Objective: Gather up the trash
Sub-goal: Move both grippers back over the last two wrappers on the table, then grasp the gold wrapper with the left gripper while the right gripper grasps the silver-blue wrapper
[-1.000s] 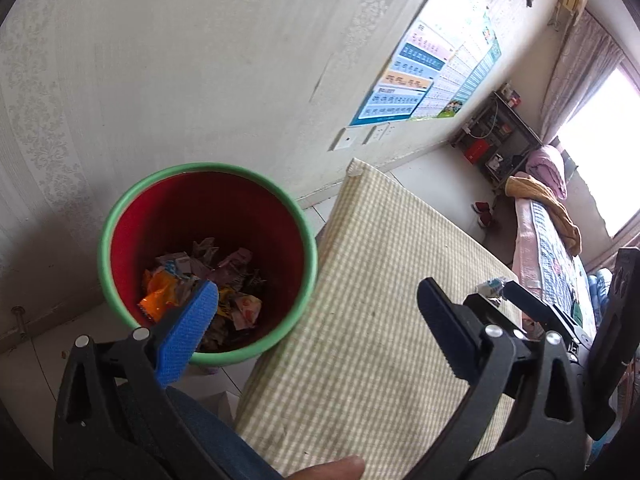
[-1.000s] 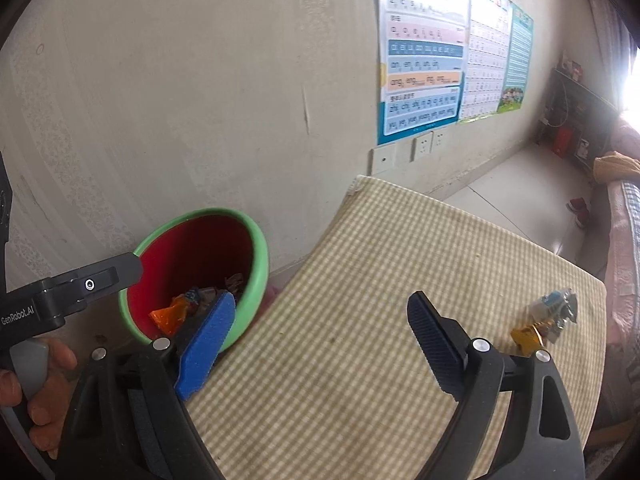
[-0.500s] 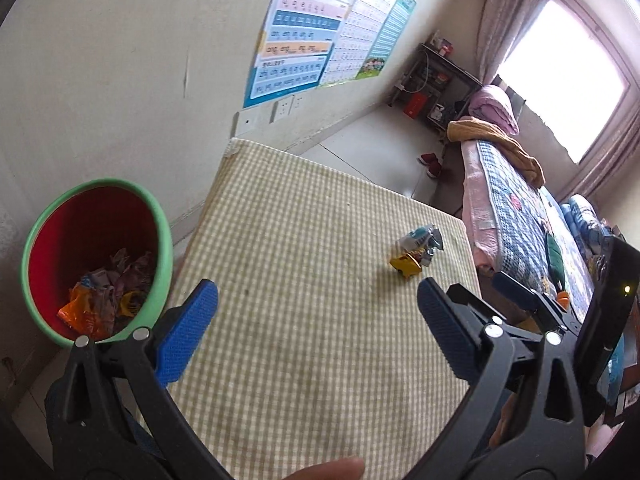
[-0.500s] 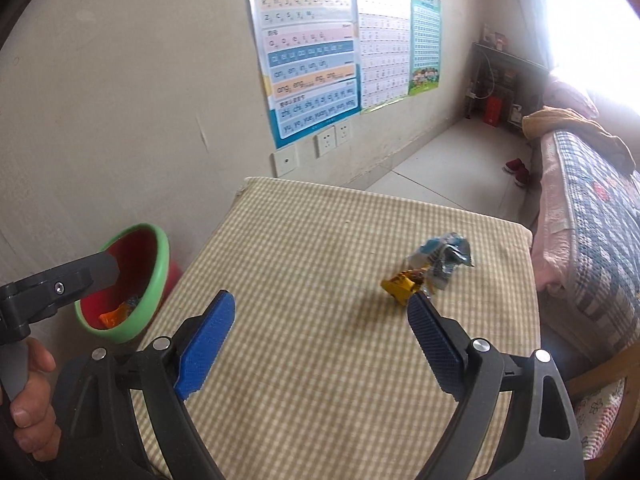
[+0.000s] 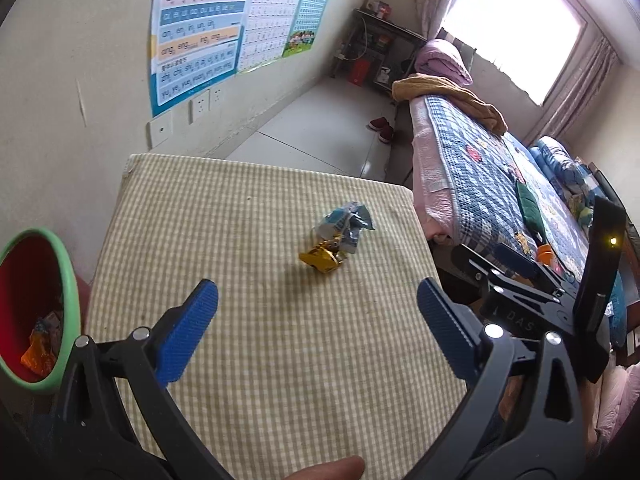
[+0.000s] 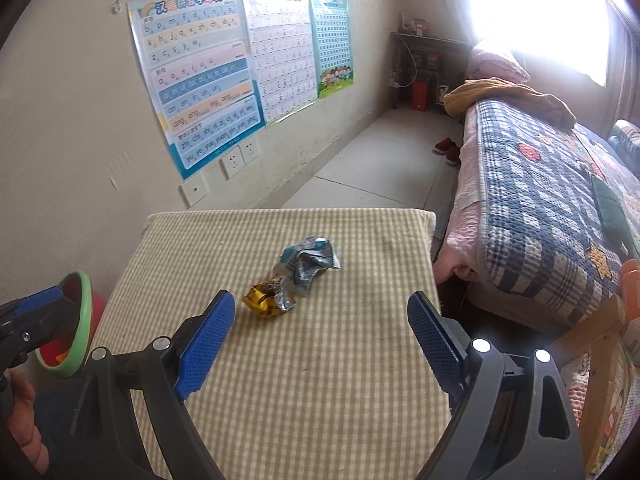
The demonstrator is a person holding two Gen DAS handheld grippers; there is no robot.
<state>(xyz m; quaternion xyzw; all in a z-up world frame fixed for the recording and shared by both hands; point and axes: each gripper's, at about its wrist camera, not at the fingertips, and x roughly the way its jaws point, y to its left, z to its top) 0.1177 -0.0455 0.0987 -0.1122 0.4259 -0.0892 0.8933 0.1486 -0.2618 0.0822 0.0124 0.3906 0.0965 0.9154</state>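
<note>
Crumpled wrappers, two: gold, silver-blue; each hand-held gripper wide, empty.

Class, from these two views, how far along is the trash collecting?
Done: wrappers already lie in the bin. In hand: nothing; left gripper and right gripper are both open and empty. Left: the gold wrapper and silver-blue wrapper on the table.

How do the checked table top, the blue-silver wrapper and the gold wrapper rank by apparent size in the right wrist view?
1. checked table top
2. blue-silver wrapper
3. gold wrapper, slightly smaller, although nearer the camera.
</note>
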